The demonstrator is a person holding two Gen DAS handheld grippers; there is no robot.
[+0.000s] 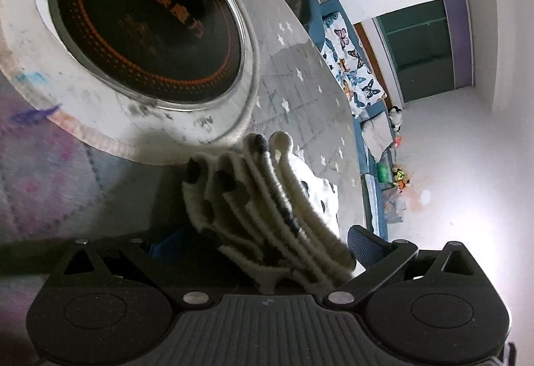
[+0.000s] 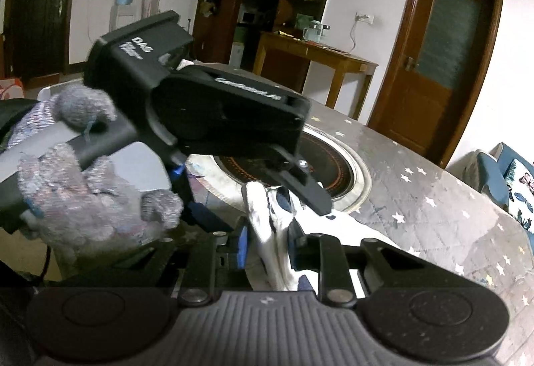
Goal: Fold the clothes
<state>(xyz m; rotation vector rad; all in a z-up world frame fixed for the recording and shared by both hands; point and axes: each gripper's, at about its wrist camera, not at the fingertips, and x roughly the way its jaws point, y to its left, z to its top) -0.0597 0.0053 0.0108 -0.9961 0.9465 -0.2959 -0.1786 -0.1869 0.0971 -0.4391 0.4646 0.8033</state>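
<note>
- The left hand-held gripper (image 1: 267, 252) is closed on the garment (image 1: 267, 199), a white knitted cloth with dark spots; several layers stand bunched between its fingers.
- The right hand-held gripper (image 2: 267, 245) is also closed on the same garment (image 2: 267, 232), pinching a narrow white fold.
- In the right wrist view the left hand-held gripper (image 2: 310, 195), held by a gloved hand (image 2: 86, 185), comes in from the left and above, very near the right one.
- So the two grips are close together on the cloth, and the held part runs forward, away from both cameras.
- The rest of the garment lies on the counter (image 2: 434, 199), just beside the round dark cooktop (image 1: 147, 18).
- How many folds are made I cannot tell well, because the cloth is mostly hidden; probably it is gathered in several layers.
</note>
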